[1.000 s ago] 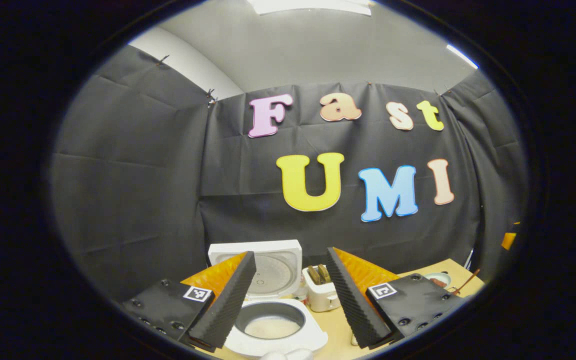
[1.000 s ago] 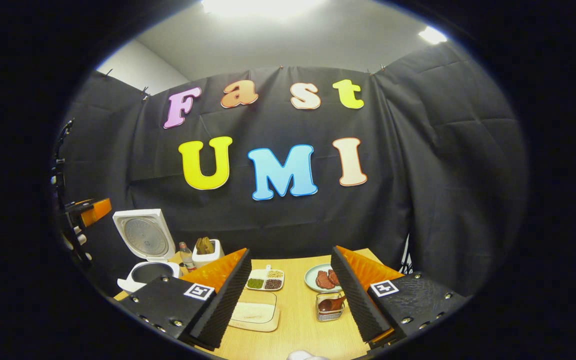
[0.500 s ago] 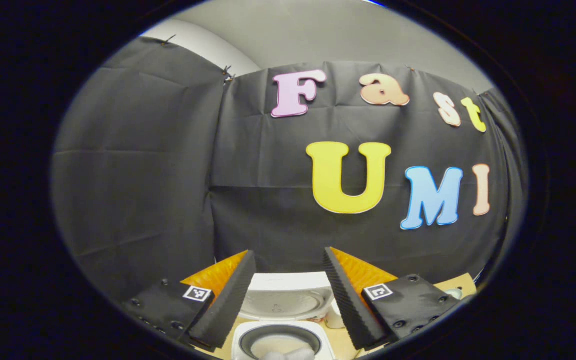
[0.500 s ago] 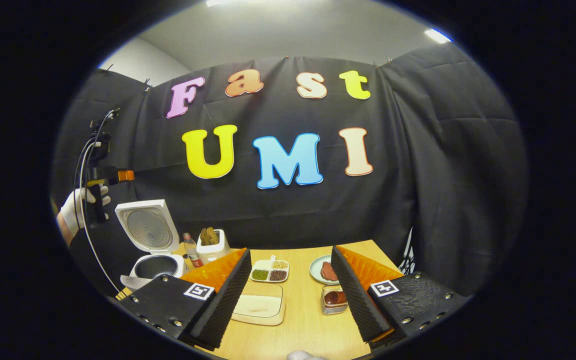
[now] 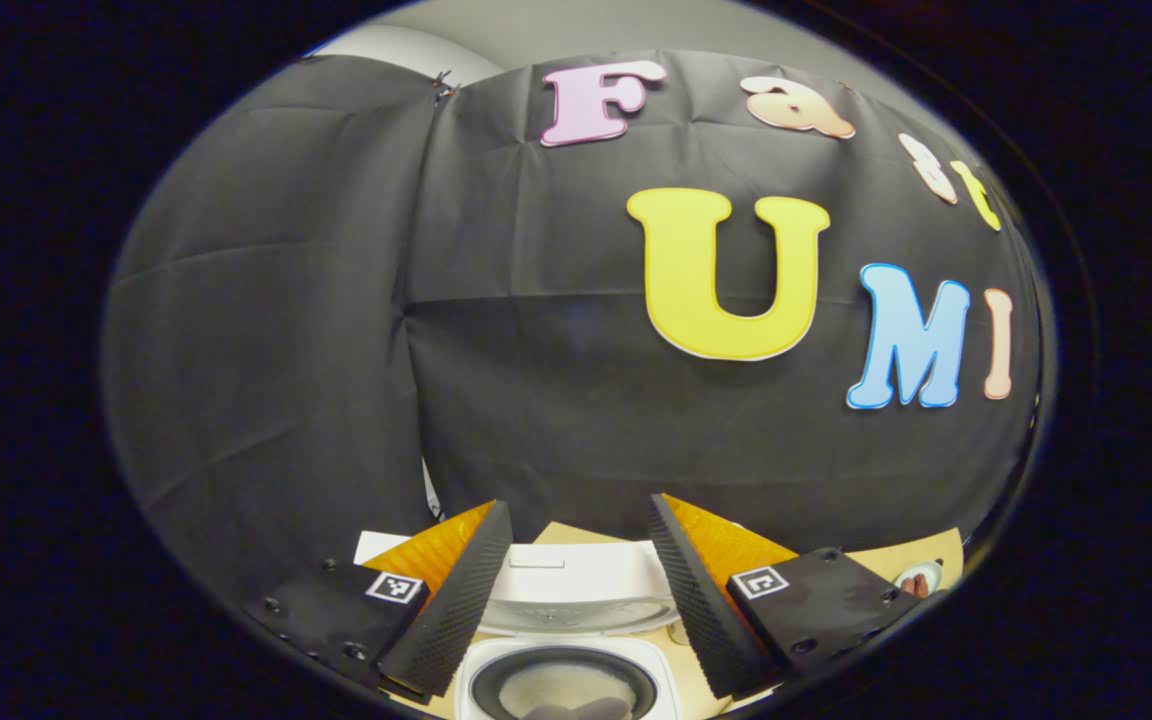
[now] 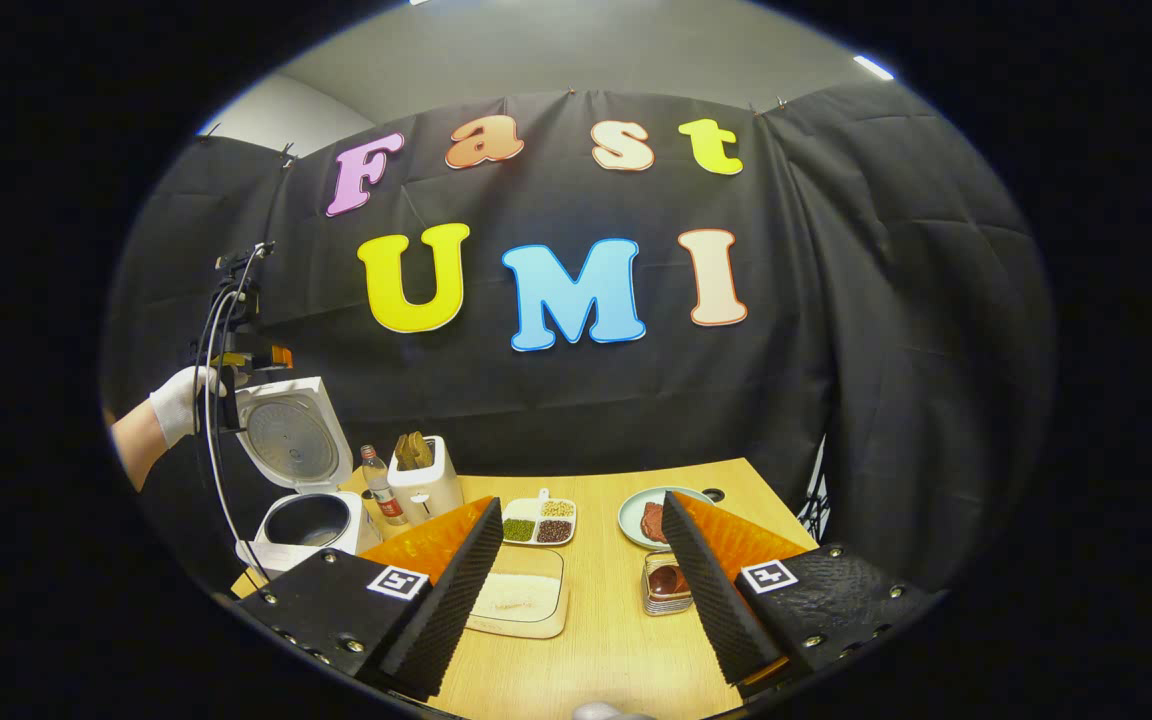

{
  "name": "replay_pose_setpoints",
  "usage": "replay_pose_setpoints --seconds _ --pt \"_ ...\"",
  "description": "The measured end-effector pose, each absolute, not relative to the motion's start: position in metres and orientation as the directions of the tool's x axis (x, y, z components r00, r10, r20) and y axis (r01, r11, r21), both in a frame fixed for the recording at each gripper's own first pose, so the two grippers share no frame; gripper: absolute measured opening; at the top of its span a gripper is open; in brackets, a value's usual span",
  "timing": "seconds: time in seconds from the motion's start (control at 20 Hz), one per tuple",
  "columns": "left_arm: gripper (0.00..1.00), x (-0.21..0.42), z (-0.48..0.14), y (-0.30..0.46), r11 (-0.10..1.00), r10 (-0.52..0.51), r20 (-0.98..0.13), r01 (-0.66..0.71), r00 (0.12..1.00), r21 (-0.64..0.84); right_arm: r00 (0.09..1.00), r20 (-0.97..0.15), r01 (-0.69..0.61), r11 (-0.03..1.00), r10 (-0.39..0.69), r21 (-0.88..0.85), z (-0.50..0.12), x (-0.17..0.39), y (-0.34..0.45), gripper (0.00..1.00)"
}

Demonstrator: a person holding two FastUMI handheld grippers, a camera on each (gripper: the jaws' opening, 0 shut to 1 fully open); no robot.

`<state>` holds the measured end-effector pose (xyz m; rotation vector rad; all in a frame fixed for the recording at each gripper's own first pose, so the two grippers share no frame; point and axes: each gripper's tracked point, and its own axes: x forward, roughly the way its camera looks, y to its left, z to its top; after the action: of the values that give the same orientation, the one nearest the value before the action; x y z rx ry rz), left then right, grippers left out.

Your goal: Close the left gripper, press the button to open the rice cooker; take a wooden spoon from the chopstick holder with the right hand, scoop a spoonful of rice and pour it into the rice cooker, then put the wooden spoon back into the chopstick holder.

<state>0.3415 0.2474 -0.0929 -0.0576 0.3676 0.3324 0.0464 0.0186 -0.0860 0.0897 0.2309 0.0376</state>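
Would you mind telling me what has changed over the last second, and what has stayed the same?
The left gripper, held in a gloved hand, has risen to hang above the open rice cooker. The right gripper tipped slightly down over the table, showing more of it. Nothing was grasped or released; both grippers stayed open and empty, the cooker lid up, the chopstick holder unmoved.
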Motion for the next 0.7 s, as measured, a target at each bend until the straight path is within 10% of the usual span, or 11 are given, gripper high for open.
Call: replay_pose_setpoints --seconds 0.7 --pt "0.96 0.333 -0.112 0.242 0.955 0.277 -0.491 -0.294 0.826 0.044 0.961 -0.259 -0.043 0.982 0.092 0.185 -0.1 0.036 0.014 0.98"
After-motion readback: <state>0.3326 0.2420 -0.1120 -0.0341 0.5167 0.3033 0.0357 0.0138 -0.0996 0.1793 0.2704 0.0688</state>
